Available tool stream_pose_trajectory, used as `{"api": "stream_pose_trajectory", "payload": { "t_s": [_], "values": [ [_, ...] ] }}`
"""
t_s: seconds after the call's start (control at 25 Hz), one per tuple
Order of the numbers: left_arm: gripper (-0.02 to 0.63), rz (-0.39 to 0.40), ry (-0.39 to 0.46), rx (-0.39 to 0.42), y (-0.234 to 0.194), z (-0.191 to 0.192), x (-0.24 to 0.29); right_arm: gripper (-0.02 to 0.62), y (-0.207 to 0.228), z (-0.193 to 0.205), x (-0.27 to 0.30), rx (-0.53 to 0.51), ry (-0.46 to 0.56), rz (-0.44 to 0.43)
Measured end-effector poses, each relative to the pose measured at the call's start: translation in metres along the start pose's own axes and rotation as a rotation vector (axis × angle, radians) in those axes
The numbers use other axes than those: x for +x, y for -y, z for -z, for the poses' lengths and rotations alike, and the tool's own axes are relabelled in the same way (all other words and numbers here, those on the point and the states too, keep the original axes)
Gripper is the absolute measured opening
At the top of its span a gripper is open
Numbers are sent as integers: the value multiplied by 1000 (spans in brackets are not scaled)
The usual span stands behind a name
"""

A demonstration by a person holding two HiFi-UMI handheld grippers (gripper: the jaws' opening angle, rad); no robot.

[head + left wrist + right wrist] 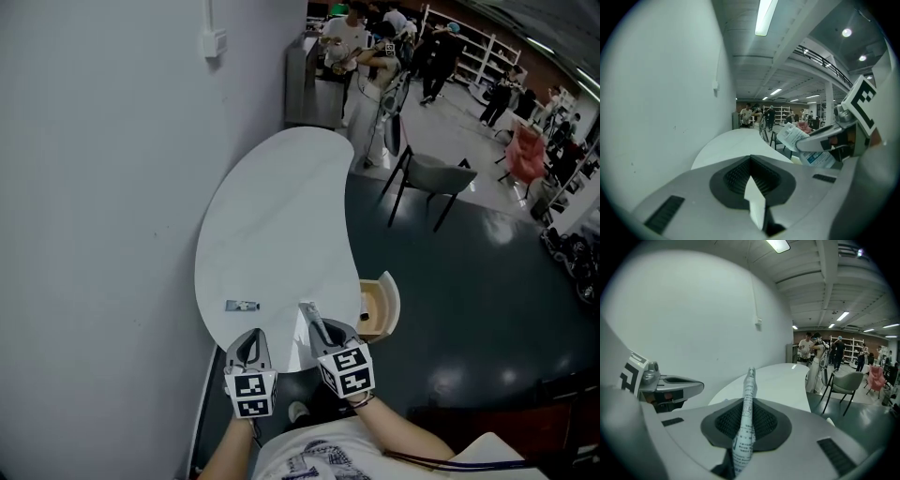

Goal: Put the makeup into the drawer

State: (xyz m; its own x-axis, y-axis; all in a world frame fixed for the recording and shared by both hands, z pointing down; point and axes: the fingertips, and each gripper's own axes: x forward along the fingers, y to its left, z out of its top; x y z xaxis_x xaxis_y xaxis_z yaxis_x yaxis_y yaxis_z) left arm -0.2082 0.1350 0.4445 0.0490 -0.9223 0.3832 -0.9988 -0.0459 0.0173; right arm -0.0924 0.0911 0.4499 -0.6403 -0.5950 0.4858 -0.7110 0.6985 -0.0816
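My right tool (319, 333) is clenched on a printed makeup tube (749, 385), whose tip stands up past the jaws. The open drawer (382, 302) juts from the counter's (281, 216) right edge, so my plan is to swing across, dip the tip inside and release low. My left tool (751, 161) is nearly closed, and I can't identify the pale sliver in its slit. Another tube (242, 306) lies near the counter's left edge.

Cool, even light fell from ceiling strip lights (765, 18). Glare sheened the dark floor (497, 211), and the tabletop (272, 216) appeared bright and almost shadowless. Both claw views curved strongly, with black vignetted corners. The makeup tube (751, 380) in the right claw (749, 401) was soft at close range.
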Motion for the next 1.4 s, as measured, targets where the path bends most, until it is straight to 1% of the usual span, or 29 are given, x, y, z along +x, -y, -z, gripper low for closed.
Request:
{"api": "stream_pose_trajectory", "payload": {
  "t_s": [0.16,0.36,0.6,0.96,1.16,1.4],
  "values": [
    [17,43,-3,36,19,-2,10,51,19,9,-11,27,-3,42],
    [17,103,-9,60,45,-7,31,51,54,22,-20,77,-13,107],
    [17,160,-35,79,79,-8,64,52,97,35,-29,138,-21,160],
    [17,239,-72,120,144,-8,122,51,180,63,-40,231,-38,233],
    [17,260,-85,135,177,-15,147,51,223,73,-44,263,-52,252],
    [17,254,-117,147,200,-18,180,52,261,85,-34,288,-83,232]
  ]
}}
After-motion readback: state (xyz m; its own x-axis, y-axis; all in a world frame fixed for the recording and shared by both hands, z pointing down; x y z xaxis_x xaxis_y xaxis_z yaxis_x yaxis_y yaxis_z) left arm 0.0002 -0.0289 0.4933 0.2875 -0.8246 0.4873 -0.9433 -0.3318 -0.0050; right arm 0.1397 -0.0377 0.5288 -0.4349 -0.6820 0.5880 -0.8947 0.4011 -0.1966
